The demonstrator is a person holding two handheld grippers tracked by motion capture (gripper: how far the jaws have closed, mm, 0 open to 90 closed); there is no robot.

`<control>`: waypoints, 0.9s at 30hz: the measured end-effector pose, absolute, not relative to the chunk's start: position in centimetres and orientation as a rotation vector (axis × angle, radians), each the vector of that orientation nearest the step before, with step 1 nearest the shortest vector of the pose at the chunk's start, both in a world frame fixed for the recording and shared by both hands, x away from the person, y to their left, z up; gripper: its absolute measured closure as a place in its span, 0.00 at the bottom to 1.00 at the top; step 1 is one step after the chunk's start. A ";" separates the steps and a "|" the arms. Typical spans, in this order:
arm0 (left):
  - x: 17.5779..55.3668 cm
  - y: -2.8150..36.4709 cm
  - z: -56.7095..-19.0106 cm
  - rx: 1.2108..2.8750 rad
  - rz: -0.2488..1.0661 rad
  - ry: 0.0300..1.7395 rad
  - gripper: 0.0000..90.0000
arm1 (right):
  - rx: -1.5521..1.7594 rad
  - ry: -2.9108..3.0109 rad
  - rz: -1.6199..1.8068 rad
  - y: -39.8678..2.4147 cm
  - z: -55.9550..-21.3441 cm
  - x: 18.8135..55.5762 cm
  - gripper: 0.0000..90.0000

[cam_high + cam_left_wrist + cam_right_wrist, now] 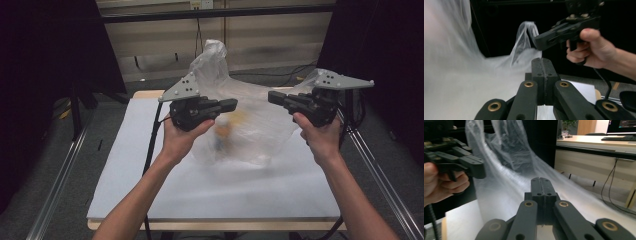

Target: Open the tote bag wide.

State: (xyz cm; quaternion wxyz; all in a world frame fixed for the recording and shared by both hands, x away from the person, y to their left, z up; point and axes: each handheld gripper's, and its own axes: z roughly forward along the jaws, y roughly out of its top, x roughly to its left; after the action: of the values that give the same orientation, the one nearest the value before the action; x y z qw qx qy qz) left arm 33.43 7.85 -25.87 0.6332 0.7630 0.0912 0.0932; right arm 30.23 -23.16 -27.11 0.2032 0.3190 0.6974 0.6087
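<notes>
A clear plastic bag (252,132) hangs over the white table top (150,190) between my two grippers, its lower part blurred. Blurred orange and yellow things (226,126) show inside it. My left gripper (234,104) points right at the bag's upper edge; in the left gripper view its jaws (543,61) are pressed together with the film (461,75) running to their tip. My right gripper (271,96) points left, facing it, and its jaws (541,181) are also closed against the film (506,177). One bag handle (212,50) stands up above both grippers.
Black curtains (45,50) hang at both sides. Metal rails (60,180) run along the floor beside the table. A desk with a monitor (621,125) and hanging cables (610,182) stands beyond the bag in the right gripper view.
</notes>
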 end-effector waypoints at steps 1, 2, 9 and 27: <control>33.6 7.9 -25.8 1.747 0.216 0.206 1.00 | 0.898 1.948 1.685 -23.1 -26.9 30.7 1.00; 33.9 7.8 -25.9 1.739 0.211 0.215 1.00 | 0.901 1.945 1.686 -23.0 -26.8 31.0 1.00; 35.4 8.4 -26.7 1.740 0.214 0.282 1.00 | 0.962 1.968 1.630 -21.7 -27.2 33.8 1.00; 38.5 11.6 -31.8 1.787 0.241 0.461 1.00 | 0.976 2.070 1.630 -17.1 -33.3 35.2 1.00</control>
State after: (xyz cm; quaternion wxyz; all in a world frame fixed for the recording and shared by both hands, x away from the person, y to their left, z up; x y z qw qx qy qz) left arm 38.50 11.64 -31.82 0.5973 0.7701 0.1985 0.1036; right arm 35.18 -17.13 -33.32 0.1650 0.3427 0.7266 0.5722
